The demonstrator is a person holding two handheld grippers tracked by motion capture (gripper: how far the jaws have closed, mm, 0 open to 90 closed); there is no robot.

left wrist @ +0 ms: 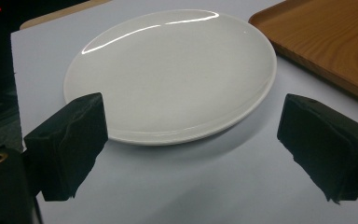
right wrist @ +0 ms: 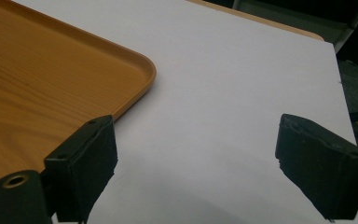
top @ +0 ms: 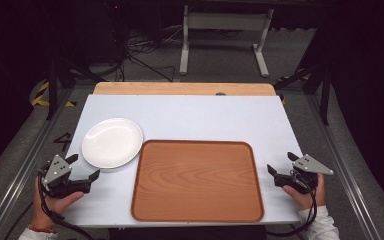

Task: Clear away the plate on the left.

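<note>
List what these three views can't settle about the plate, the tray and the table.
- Plate underside: hidden by its own rim, left gripper view.
- Wooden tray: cut off by the left and bottom edges, right gripper view; by the right edge, left gripper view.
- Small dark mark on the table's far wooden strip: too small to identify, high view.
- Room beyond the table: too dark, high view.

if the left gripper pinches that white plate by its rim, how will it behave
The plate looks glazed and glossy, so it will probably slip between the open left gripper pads. It seems rigid and likely breakable. It is shallow, so its low rim may be hard to get under.
</note>
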